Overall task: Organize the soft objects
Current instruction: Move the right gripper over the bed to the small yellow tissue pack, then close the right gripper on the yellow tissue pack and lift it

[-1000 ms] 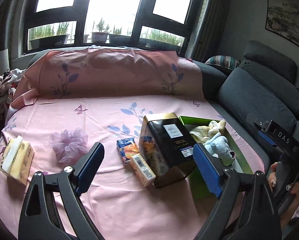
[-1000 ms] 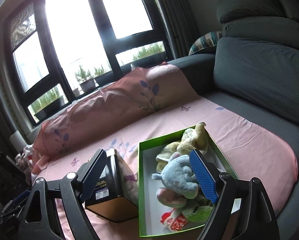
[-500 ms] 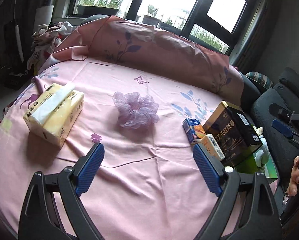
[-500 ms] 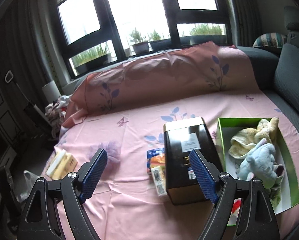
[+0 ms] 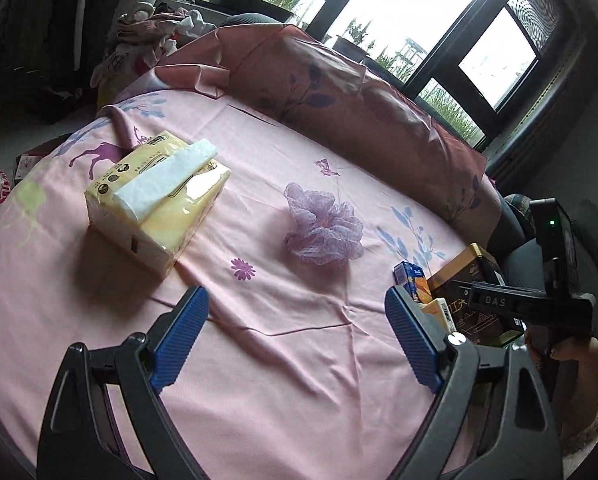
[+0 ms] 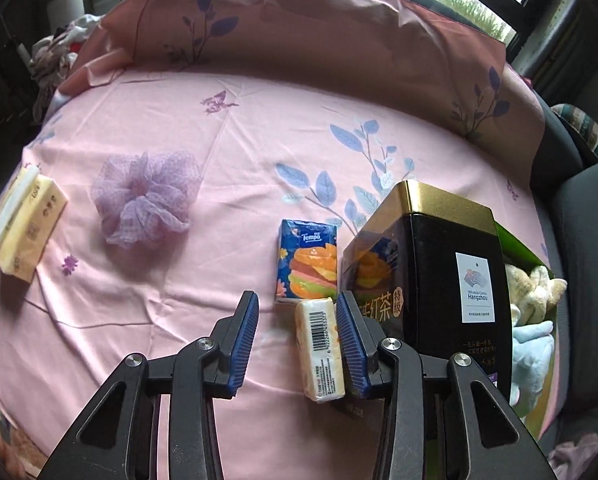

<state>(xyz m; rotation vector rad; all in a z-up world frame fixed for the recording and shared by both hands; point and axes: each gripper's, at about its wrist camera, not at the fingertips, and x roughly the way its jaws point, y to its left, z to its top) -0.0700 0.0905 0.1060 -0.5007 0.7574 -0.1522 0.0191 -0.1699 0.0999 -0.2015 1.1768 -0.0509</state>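
My right gripper [image 6: 297, 340] points down at the pink sheet [image 6: 227, 152], and its jaws are closing. A small cream tissue pack [image 6: 321, 356] lies between them, close against the right pad; the left pad stands clear of it. A blue Tempo tissue pack [image 6: 307, 264] lies just beyond. My left gripper [image 5: 295, 332] is open and holds nothing above the sheet. Ahead of it sits a purple mesh puff [image 5: 323, 232] [image 6: 147, 200], with a yellow tissue pack [image 5: 155, 196] further left. Plush toys [image 6: 535, 288] lie in a green box [image 6: 515, 244] at the right.
A black and gold tea tin [image 6: 439, 272] stands right beside my right fingers, between the small packs and the green box. A draped sofa back [image 6: 299, 32] bounds the far side. Clothes [image 5: 147, 28] are piled at the far left. A hand [image 5: 571, 360] holds the right tool.
Both views have swung away from the green box to the sheet's left part. My right gripper has sunk over the small packs and its jaws have narrowed around the cream pack.
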